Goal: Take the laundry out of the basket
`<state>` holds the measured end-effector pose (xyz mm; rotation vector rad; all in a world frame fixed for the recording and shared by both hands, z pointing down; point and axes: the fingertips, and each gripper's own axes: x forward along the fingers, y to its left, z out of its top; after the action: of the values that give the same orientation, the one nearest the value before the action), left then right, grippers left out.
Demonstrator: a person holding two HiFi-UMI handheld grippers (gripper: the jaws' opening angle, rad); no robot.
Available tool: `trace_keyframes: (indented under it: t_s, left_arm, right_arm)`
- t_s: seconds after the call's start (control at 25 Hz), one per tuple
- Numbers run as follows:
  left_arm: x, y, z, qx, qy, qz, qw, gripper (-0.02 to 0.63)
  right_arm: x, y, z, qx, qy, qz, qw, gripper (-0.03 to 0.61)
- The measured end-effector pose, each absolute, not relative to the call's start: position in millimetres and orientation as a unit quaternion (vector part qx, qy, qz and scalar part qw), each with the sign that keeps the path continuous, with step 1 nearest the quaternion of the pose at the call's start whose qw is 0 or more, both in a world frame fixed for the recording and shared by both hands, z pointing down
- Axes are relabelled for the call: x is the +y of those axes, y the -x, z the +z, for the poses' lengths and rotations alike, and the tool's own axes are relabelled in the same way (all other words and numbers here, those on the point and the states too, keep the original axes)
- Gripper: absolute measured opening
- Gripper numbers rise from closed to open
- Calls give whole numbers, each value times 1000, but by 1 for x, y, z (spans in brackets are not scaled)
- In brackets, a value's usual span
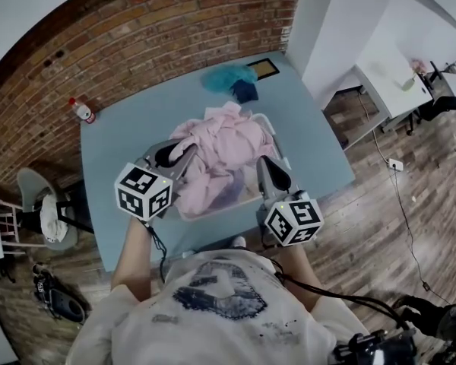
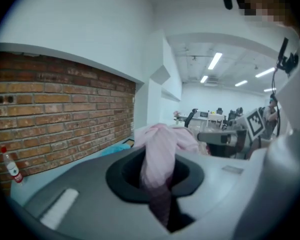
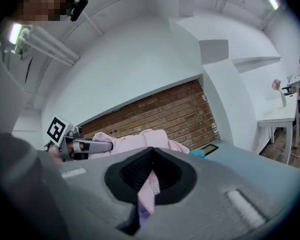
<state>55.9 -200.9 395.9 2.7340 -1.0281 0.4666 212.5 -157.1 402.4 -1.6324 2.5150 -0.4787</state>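
You hold pink laundry in both grippers at the basket.
Your left gripper (image 1: pixel 175 154) is clamped on a thick fold of the pink garment (image 1: pixel 222 149). Your right gripper (image 1: pixel 273 175) has its jaws closed tight on a thin edge of pink cloth too. Most of the garment is heaped in and over the white basket (image 1: pixel 268 128) on the blue-grey table (image 1: pixel 129 139). Past the basket, a teal cloth (image 1: pixel 226 77) and a dark blue piece (image 1: pixel 245 91) lie on the table.
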Motion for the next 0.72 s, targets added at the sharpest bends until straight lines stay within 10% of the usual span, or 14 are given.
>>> trace_keyframes:
  t_s: [0.72]
  left_arm:
    - [-159,106,354,-406,-903,130,53,46]
  right_arm:
    - [-132,-58,382,857,494,-140,38,-2]
